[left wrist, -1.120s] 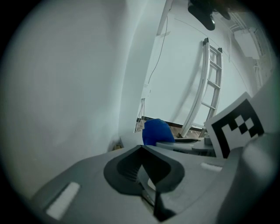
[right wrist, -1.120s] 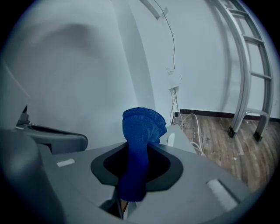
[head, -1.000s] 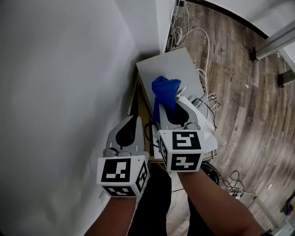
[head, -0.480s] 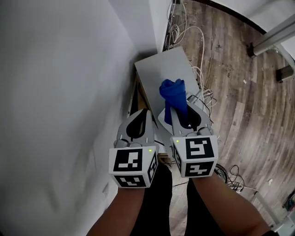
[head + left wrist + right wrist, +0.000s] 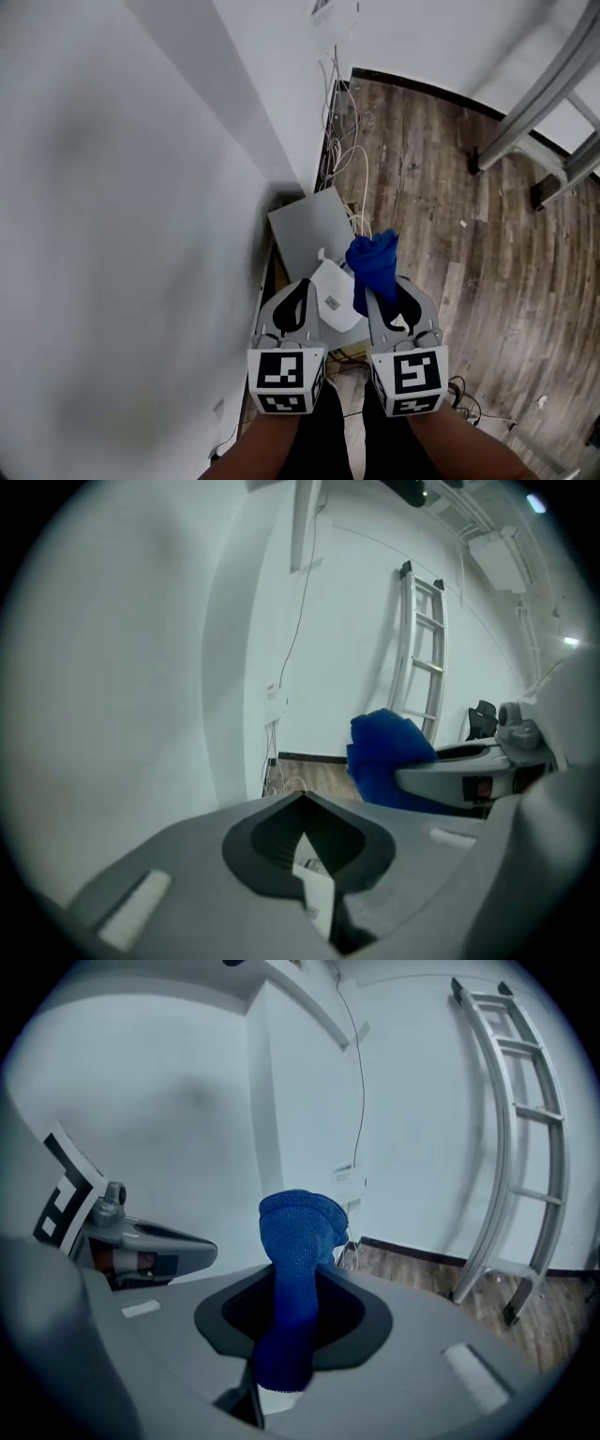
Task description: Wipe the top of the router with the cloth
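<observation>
In the head view a white router (image 5: 334,296) lies on a low grey cabinet (image 5: 307,223) against the wall. My right gripper (image 5: 382,292) is shut on a blue cloth (image 5: 372,266), which sticks up bunched out of the jaws, just right of the router and above it. In the right gripper view the cloth (image 5: 298,1232) rises between the jaws of my right gripper (image 5: 292,1283). My left gripper (image 5: 301,285) hangs over the router's left edge, jaws together and holding nothing. In the left gripper view my left gripper (image 5: 302,801) is shut and the cloth (image 5: 386,759) shows to its right.
A white wall (image 5: 141,187) runs close along the left. Loose white cables (image 5: 339,155) trail down from a wall box (image 5: 334,13) onto the wood floor (image 5: 441,187). A metal ladder (image 5: 553,103) leans at the upper right. More cables (image 5: 461,392) lie by the cabinet's right side.
Both grippers have drawn back and up from the cabinet with the cloth still held. The router, earlier under the right gripper, now shows between the two grippers.
</observation>
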Demonstrator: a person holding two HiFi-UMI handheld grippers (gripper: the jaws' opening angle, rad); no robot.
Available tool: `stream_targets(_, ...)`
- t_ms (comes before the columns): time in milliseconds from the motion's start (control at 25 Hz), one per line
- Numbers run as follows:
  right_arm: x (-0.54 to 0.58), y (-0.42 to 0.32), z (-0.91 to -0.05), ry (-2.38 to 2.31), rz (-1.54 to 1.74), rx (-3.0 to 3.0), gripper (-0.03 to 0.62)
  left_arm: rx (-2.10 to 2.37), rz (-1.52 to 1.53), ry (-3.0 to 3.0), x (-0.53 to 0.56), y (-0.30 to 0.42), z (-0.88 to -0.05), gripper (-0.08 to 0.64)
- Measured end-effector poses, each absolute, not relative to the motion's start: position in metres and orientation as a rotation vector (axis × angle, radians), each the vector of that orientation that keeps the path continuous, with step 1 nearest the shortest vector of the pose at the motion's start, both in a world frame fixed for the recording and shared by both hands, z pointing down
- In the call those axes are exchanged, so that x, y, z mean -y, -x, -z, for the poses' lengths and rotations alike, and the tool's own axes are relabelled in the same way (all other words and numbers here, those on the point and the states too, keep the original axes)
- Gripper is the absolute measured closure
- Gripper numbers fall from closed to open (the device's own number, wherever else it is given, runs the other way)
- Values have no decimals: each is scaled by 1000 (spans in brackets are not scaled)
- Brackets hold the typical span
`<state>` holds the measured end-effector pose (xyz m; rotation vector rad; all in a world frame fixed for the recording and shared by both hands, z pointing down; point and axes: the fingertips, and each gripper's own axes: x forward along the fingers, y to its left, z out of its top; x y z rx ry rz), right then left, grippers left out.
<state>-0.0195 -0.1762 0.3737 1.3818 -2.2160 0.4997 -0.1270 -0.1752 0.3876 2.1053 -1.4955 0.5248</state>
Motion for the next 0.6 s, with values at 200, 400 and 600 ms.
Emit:
stream_targets(200, 187, -8, -201, -1452, -334, 2400, 476, 1630, -365, -2308, 179, 85, -206, 560)
stream_targets(400, 171, -1, -61, -1466, -197, 2553, 477, 1763, -188, -2434, 166, 79, -40, 560)
stream_targets(600, 149, -4, -9, -1492, -95, 2604, 479, 1815, -126, -2543, 154, 74, 27, 560)
